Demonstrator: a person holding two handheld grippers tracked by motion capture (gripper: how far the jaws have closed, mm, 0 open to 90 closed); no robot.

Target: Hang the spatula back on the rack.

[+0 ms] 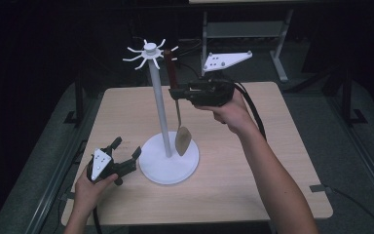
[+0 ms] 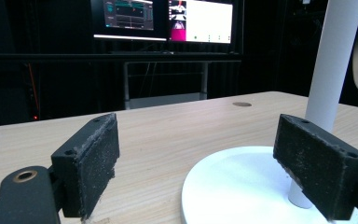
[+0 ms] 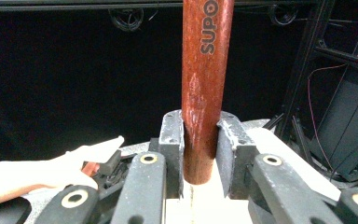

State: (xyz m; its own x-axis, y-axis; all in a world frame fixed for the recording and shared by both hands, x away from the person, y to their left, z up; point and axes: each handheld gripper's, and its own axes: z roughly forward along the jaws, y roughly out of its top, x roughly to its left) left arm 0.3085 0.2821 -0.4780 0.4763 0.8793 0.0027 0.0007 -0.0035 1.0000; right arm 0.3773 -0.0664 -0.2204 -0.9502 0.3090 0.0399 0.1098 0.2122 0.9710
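beside the white stand [image 1: 161, 105], right gripper [image 1: 174, 92] clamped on spatula [image 1: 181, 122] red handle, hanging upright near hooks [image 1: 148, 52]. left gripper [image 1: 126, 155] open, idle by base. advice: lift straight, seat handle end onto hook.

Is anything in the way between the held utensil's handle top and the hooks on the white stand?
Nothing visible. The right gripper holds the utensil upright by its red handle, right beside the hooks of the white stand. The left gripper rests open near the base.
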